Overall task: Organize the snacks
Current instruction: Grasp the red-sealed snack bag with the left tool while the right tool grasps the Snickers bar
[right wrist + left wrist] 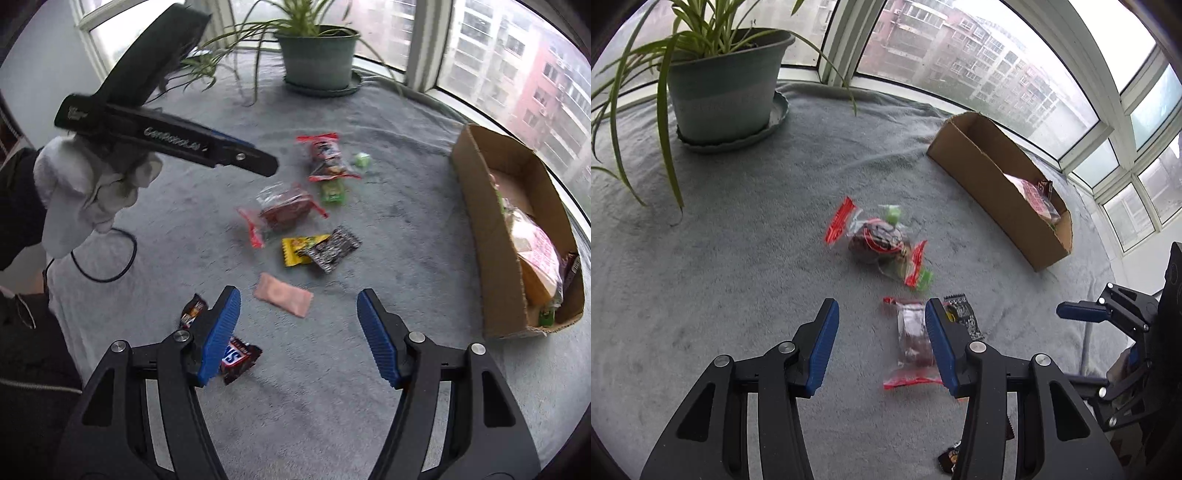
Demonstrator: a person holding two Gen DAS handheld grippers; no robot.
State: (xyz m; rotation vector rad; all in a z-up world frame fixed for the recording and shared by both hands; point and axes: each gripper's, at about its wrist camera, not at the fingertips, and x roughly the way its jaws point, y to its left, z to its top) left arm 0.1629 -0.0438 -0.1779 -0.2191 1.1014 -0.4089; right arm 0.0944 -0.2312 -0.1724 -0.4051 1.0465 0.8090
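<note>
The left gripper (881,343) hangs above the grey-covered surface (738,258) with its blue-padded jaws spread wide and nothing between them; a clear packet with red ends and a dark filling (913,341) lies on the cloth just inside its right-hand finger. Past it sits a tangle of red-and-green wrapped snacks (882,240), blurred, so I cannot tell how many pieces make it up. A black patterned packet (964,314) peeks out beside the same finger.

The right gripper (298,332) is likewise wide open and empty, held low over the cloth. A pink sachet (283,298) lies flat between and slightly beyond its fingertips, touching neither. A Snickers bar (238,360) lies partly under the left-hand finger. Farther on, a yellow packet (293,251) overlaps the black patterned one, with more red and green snacks beyond.

The cardboard box (491,236) stands open on the right side of the surface, already holding several packets at its near end. A potted plant (317,55) in its saucer stands at the far edge by the window. A gloved hand (92,188) grips the left tool's handle in the right wrist view.
</note>
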